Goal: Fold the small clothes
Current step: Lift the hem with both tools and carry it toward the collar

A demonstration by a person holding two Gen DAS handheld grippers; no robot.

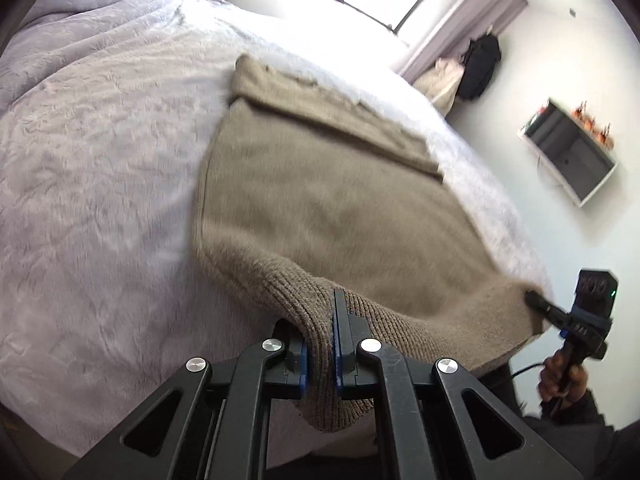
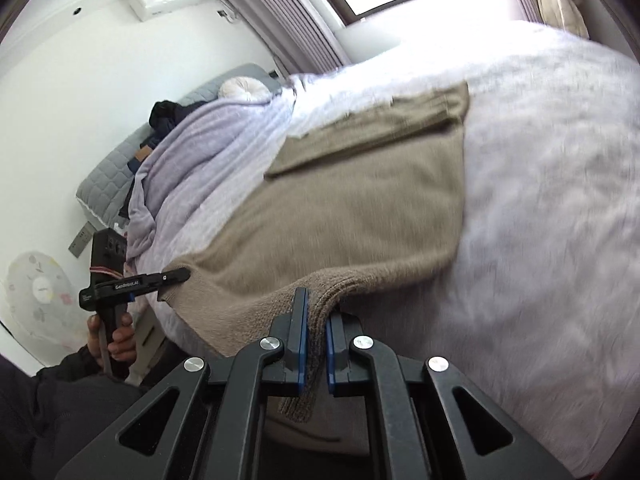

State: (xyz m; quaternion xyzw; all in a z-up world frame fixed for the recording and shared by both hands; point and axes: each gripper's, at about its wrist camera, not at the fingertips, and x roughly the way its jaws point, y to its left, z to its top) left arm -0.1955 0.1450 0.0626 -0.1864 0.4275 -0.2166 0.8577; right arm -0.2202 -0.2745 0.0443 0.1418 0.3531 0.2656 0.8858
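A tan knit sweater (image 1: pixel 320 208) lies spread on the bed, a sleeve folded across its far part (image 1: pixel 320 120). My left gripper (image 1: pixel 320 344) is shut on the ribbed hem at the near left corner. My right gripper (image 1: pixel 536 300) shows at the right in the left wrist view, shut on the other hem corner. In the right wrist view the sweater (image 2: pixel 352 208) stretches away from my right gripper (image 2: pixel 316 344), which pinches the ribbed hem. My left gripper (image 2: pixel 180 276) shows at the left there, clamped on the far hem corner.
The bed (image 1: pixel 100 160) has a pale lilac fluffy cover. A rumpled lilac blanket (image 2: pixel 192 152) and dark clothes (image 2: pixel 164 116) lie by the grey headboard (image 2: pixel 108 184). A wall TV (image 1: pixel 568 156), a black bag (image 1: pixel 480 68) and curtains stand beyond the bed.
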